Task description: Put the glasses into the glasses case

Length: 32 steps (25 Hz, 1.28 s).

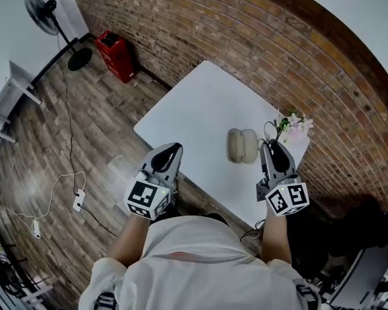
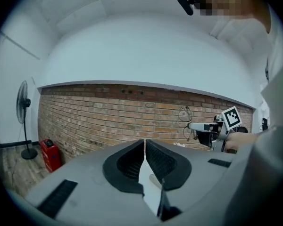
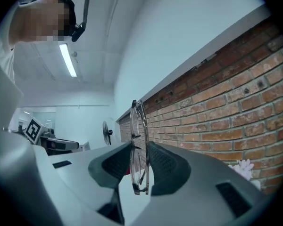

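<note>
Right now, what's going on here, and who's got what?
A person holds a gripper in each hand over a white table. The right gripper is closed on a pair of glasses, which stand upright on edge between its jaws. The left gripper has its jaws together with nothing in them. The glasses case appears to lie open on the table, just ahead of the right gripper. The glasses are not yet in it.
</note>
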Available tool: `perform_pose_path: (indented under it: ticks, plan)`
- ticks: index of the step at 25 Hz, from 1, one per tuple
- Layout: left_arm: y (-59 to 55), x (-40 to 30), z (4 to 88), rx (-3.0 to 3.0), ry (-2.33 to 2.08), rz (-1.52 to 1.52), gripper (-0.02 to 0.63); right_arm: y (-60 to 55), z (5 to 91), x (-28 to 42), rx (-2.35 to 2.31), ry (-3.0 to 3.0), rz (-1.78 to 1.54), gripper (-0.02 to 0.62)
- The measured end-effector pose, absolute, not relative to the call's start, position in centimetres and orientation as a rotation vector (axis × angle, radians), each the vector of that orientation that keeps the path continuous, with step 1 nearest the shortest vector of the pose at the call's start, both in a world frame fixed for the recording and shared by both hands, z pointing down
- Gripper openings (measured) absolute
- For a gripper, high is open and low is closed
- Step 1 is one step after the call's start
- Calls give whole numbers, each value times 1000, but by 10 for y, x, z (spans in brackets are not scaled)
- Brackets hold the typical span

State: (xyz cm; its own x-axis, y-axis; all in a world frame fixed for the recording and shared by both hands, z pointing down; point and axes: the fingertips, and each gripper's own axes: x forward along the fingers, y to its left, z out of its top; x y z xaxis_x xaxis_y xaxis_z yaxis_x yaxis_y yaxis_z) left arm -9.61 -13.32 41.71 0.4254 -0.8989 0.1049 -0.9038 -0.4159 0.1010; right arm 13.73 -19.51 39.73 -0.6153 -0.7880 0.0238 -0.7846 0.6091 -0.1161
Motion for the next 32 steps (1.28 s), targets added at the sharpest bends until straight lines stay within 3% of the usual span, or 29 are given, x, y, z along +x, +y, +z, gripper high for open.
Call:
perform_pose_path:
  ticks: [13, 32]
  plan:
    - [-272, -151, 423, 2754, -1206, 40, 23, -260, 393, 70, -1739, 2658, -148, 163]
    - [-326, -37, 422, 2792, -968, 73, 23, -250, 417, 190, -2006, 2422, -292, 163]
